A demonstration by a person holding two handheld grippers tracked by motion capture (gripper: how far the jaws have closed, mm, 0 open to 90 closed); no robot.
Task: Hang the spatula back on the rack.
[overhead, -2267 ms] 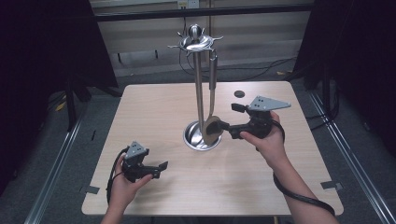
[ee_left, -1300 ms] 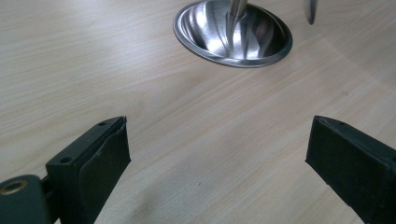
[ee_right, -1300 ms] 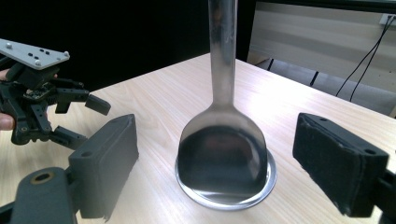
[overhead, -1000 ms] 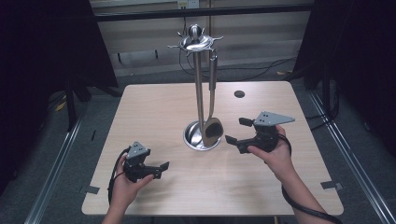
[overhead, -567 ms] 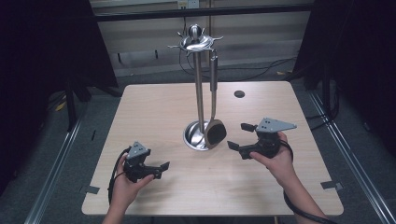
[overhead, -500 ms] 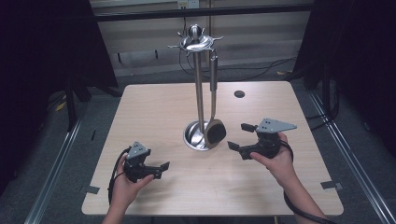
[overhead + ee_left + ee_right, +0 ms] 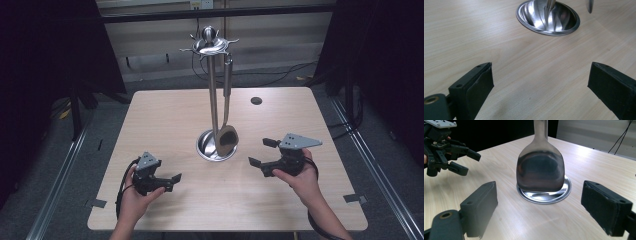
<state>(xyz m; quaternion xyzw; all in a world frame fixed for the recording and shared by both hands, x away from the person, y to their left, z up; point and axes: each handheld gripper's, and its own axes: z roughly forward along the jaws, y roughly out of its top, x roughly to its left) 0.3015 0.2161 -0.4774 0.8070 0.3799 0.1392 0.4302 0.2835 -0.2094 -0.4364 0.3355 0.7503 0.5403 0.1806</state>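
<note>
Spatula (image 7: 226, 140) hangs on rack (image 7: 214, 95), blade over rack's base. R gripper (image 7: 260, 154) right of rack, released, nothing held. L gripper (image 7: 172, 182) near-left of rack, also released.

The table (image 7: 165, 120) is pale wood-grain laminate, light beige with fine, slightly darker streaks, and carries a small round black disc (image 7: 256, 100) near its far edge. The utensil stand (image 7: 212, 95) is bright polished silver steel from its ornate top to its mirror-like round base (image 7: 548, 17). The spatula (image 7: 540, 170) hanging on it is the same silver, its blade reflecting dark grey and black in the right gripper view and tan in the high view. The left gripper (image 7: 167, 182) is black with a grey three-cornered plate; the right gripper (image 7: 262, 152) is also black with a lighter grey plate. The jaws of both are matt black. The floor (image 7: 100, 125) is dull grey.
</note>
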